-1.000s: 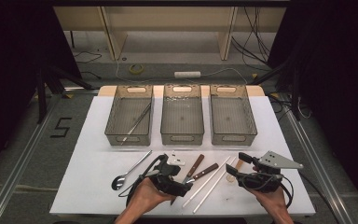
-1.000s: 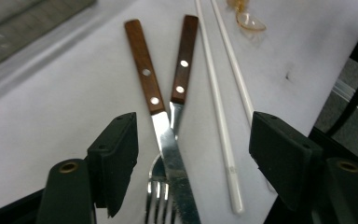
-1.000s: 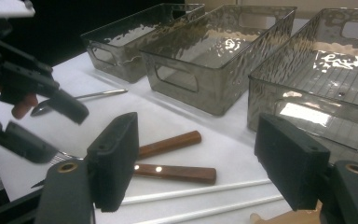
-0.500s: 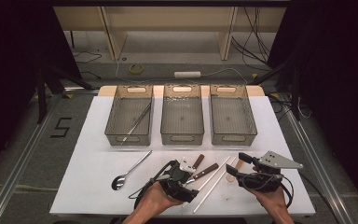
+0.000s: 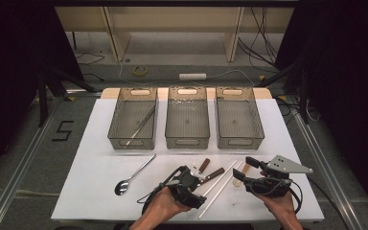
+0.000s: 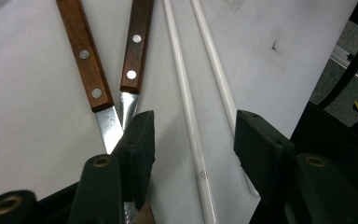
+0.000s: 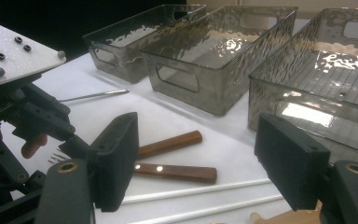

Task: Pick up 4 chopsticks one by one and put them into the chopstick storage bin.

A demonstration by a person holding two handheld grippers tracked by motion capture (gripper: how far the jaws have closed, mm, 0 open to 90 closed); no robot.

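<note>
1. Left gripper (image 5: 197, 181) sits low over the white table (image 5: 91, 182), near edge, centre, pointing far-right toward the cutlery.
2. Its jaws stand about half open and have just been closing; in the left gripper view one white chopstick (image 6: 189, 116) runs up between them, untouched by either pad.
3. Second white chopstick (image 6: 214, 70) lies just beside the first; its near end passes behind the right-hand jaw.
4. Two wooden-handled knives (image 6: 86, 60) lie left of the chopsticks, blades pointing at the gripper. The left-hand jaw tip rests over the blade of the right knife (image 6: 135, 46); contact cannot be told.
5. Right gripper (image 5: 244, 171) hovers near the table's right side, jaws wide, nothing between them. In the right gripper view the knives and chopsticks lie ahead of it.
6. A spoon (image 5: 133, 176) lies alone left of the left gripper.
7. Three clear bins stand in a row at the far side; the left bin (image 5: 133, 139) holds a long metal utensil.
</note>
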